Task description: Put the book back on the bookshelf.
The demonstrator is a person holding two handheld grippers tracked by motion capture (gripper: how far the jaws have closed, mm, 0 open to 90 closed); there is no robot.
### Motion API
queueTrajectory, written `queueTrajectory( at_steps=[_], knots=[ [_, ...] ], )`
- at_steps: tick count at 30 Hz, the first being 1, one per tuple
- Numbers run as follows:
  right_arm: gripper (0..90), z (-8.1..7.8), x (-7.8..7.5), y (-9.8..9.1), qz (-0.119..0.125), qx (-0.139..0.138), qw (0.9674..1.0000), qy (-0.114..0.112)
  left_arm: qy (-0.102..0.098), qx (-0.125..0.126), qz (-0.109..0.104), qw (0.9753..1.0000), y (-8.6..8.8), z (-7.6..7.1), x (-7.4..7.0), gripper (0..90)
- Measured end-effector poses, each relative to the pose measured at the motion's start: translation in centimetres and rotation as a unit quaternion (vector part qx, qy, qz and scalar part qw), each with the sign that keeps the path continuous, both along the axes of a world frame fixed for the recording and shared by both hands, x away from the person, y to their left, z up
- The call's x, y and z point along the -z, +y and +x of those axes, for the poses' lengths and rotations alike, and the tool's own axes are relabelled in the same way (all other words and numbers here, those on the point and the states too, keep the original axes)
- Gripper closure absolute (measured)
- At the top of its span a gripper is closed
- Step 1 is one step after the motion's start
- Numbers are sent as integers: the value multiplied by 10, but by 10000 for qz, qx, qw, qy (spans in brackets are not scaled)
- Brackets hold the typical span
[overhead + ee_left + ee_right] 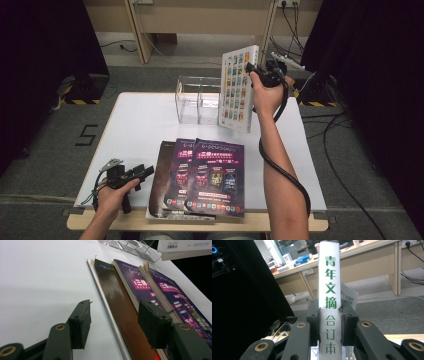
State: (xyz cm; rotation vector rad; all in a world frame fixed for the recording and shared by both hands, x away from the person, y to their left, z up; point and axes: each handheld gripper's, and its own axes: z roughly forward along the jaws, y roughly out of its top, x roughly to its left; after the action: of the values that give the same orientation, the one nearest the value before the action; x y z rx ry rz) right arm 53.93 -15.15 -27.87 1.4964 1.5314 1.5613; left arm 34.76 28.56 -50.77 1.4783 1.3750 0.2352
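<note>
Clamped on spine of white book [329, 302], right gripper [264, 70] – vol upright, long axis vertical, held aloft just right of and above clear acrylic rack [197, 100] at table [135, 125] far edge. Slots lie down-left of jaws, so prob a short drop-in next. Three mags [200, 177] flat near front edge. Left gripper [131, 176] parked beside them, jaws apart, nothing btwn, far from rack.

Four books [215, 175], one clear rack [197, 100], two claws [127, 175].
</note>
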Motion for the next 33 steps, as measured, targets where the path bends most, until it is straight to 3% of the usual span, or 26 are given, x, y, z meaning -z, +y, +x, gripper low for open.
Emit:
queueTrajectory(
  at_steps=[15,33],
  knots=[
    [740,21,1,5,-27,203,9997,-100,19,21,19,10000,0,0,1,432],
    [740,32,19,11,-203,280,9994,-79,35,19,2,10000,0,1,3,432]
  ],
)
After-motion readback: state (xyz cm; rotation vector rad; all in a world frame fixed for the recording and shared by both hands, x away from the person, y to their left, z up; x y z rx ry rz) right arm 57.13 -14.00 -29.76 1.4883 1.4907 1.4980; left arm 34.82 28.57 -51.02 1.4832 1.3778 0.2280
